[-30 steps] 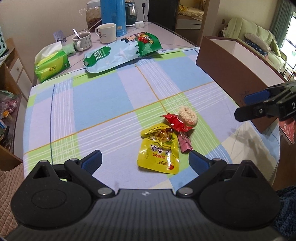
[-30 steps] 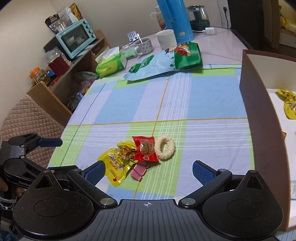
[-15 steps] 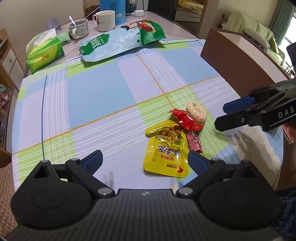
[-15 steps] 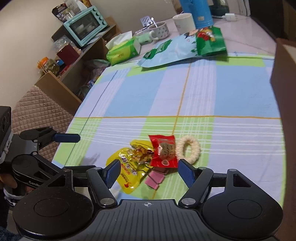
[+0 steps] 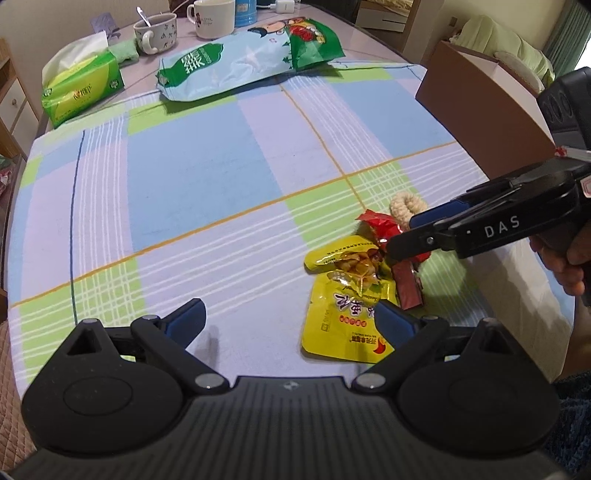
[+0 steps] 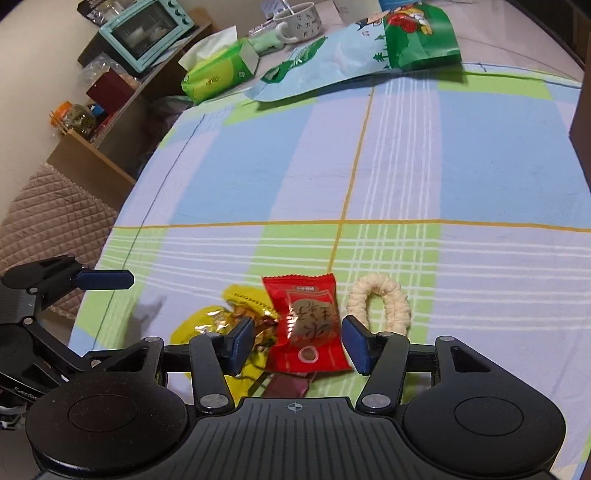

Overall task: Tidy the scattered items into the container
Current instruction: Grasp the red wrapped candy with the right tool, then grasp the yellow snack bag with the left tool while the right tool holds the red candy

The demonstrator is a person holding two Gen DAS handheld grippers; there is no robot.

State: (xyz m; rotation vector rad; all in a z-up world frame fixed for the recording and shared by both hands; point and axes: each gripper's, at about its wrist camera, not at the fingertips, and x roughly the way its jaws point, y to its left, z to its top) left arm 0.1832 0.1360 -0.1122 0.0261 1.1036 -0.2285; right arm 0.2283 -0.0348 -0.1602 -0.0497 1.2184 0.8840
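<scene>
right gripper [image 6: 297,345] astride red packet [image 6: 308,328], jaws apart, open cloth [image 6: 258,177] beyond

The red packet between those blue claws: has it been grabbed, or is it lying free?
Lying free. The red packet rests flat on the tablecloth, with visible gaps between it and both blue fingertips of the right gripper.

We get two fisheye cams, one per wrist, each looking fwd along its own jaws. Left cam sits back and fairly high over the near edge of the worktop [image 5: 192,177], facing across it twd the mugs and the brown box [image 5: 480,110] at right. Right cam is much lower and closer, nearly on top of the red packet [image 6: 308,325], facing twd the toaster oven [image 6: 147,31]. Both share the snack pile, the checked cloth, and each other's gripper.
</scene>
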